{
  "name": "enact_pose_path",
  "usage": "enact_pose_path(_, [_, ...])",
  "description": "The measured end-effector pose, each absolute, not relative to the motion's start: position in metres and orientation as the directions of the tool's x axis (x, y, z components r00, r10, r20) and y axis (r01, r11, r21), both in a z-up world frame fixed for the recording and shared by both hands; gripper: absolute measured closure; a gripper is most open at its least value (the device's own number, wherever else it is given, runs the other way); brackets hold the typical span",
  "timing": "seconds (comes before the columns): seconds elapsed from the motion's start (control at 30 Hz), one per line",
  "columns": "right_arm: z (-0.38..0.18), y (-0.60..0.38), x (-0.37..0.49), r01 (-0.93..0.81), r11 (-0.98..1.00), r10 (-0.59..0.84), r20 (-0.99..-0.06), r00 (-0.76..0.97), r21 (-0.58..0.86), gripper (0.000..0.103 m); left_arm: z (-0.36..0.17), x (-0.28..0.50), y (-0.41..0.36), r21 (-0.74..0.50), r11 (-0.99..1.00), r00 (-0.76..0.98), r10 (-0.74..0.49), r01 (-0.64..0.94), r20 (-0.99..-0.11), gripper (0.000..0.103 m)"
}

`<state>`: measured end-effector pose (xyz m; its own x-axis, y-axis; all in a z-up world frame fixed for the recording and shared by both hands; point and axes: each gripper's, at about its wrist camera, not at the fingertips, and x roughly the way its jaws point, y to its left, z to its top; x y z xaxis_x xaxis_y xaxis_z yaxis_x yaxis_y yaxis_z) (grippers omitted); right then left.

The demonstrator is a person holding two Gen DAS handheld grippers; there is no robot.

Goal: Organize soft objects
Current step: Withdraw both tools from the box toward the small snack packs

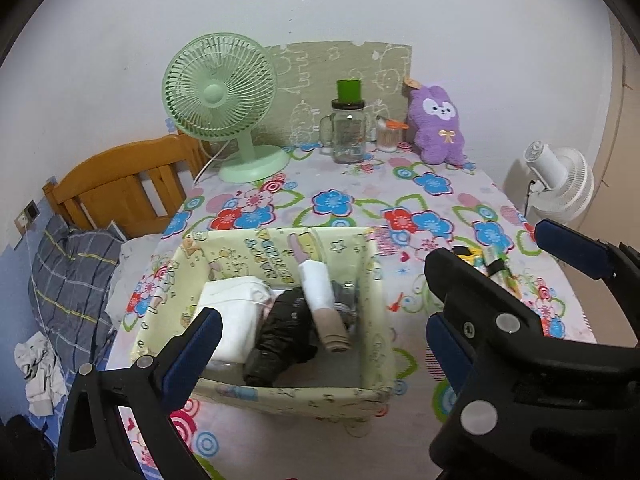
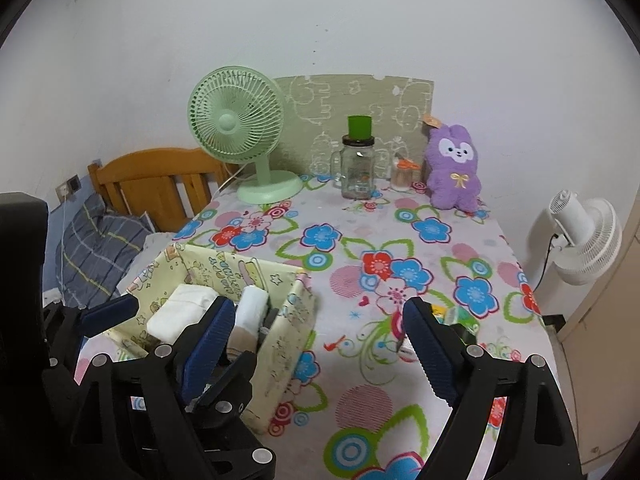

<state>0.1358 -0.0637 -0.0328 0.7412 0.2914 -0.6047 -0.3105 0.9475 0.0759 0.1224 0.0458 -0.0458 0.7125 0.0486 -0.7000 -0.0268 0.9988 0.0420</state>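
Observation:
A pale yellow fabric storage box (image 1: 372, 292) stands on the flowered table near its front left; it also shows in the right wrist view (image 2: 292, 336). Inside lie a white folded cloth (image 1: 236, 316), a black bundle (image 1: 280, 332) and a white-and-beige roll (image 1: 322, 300). A purple plush rabbit (image 1: 438, 126) sits at the table's back right, also seen in the right wrist view (image 2: 454, 168). My left gripper (image 1: 316, 328) is open and empty, hovering over the box. My right gripper (image 2: 320, 340) is open and empty, just right of the box.
A green desk fan (image 1: 220, 96), a glass mug jar with a green lid (image 1: 348, 132) and a small jar (image 1: 387, 136) stand along the back. Small items (image 1: 492, 264) lie at the table's right edge. A white floor fan (image 2: 584, 240) stands right, a wooden bed (image 1: 120, 188) left.

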Motion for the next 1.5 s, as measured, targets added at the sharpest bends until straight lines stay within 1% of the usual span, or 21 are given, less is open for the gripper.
enact_pose_path(0.13, [-0.029,-0.076,0.130,-0.301,0.951,0.284,-0.598,0.749,0.074,0.015,-0.044,0.119,0.034,0.016,1.000,0.715,0.013,-0.003,-0.699,0.000])
enact_pose_path(0.33, [-0.023,-0.097,0.122,-0.278,0.958,0.269,-0.587,0.764,0.077,0.015,-0.038,0.114,0.017,0.004,1.000,0.738,0.010,-0.010,-0.675,0.000])
enact_pose_path(0.53, [-0.022,-0.116,0.118,-0.263,0.961,0.259,-0.581,0.772,0.079,0.015,-0.039,0.110,0.005,-0.024,1.000,0.742,-0.004,-0.017,-0.670,0.000])
enact_pose_path(0.83, [-0.026,-0.138,0.115,-0.241,0.966,0.247,-0.582,0.775,0.090,0.015,-0.040,0.112,-0.014,-0.023,1.000,0.746,-0.005,-0.014,-0.666,0.000])
enact_pose_path(1.07, [-0.038,-0.155,0.121,-0.213,0.972,0.230,-0.612,0.757,0.102,0.015,-0.047,0.113,-0.032,0.003,1.000,0.755,0.002,-0.001,-0.655,0.000])
enact_pose_path(1.23, [-0.047,-0.166,0.122,-0.215,0.972,0.227,-0.606,0.762,0.094,0.015,-0.056,0.118,-0.044,0.011,1.000,0.744,-0.008,0.020,-0.668,0.000])
enact_pose_path(1.5, [-0.066,-0.184,0.133,-0.163,0.980,0.196,-0.624,0.756,0.109,0.015,-0.075,0.131,-0.056,-0.022,0.999,0.719,-0.036,0.029,-0.694,0.002])
